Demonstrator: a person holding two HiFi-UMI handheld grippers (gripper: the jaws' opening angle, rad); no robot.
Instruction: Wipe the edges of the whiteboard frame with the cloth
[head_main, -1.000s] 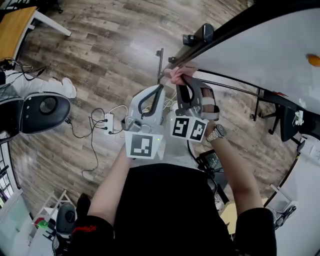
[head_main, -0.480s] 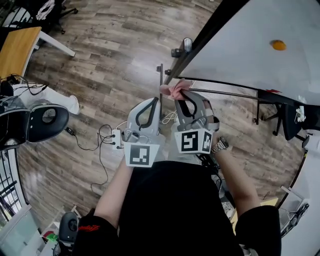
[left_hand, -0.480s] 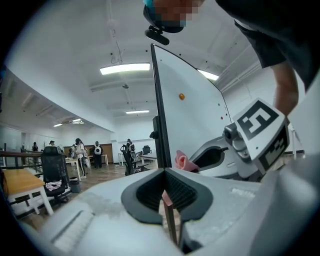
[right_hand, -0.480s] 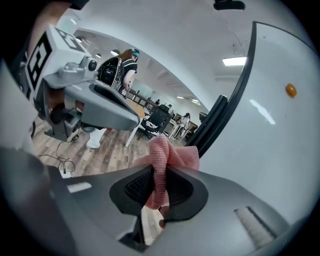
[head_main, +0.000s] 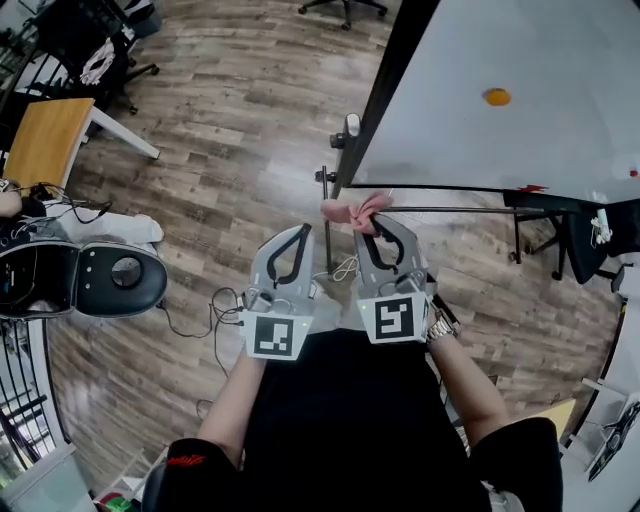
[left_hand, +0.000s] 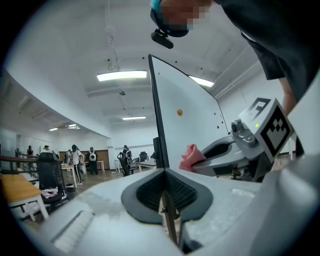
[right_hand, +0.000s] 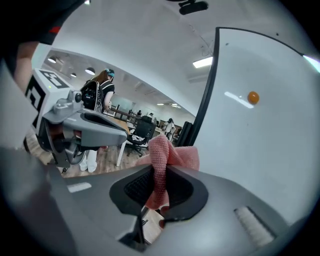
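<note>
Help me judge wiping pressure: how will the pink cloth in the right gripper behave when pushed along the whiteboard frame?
Probably floppy: the pink cloth bunches in soft folds in the right gripper, whose jaws are shut on it. Likely light, since a small pinch holds it up. Pushed against the whiteboard frame, it would probably fold and drag rather than slide.

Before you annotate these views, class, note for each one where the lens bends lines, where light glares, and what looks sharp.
Head view: fisheye curves the floor planks; lighting even. Left gripper view: ceiling lights blow out white, corners vignette black. Right gripper view: a pale glare streak lies on the whiteboard; the cloth in the right hand-held gripper looks sharp.
</note>
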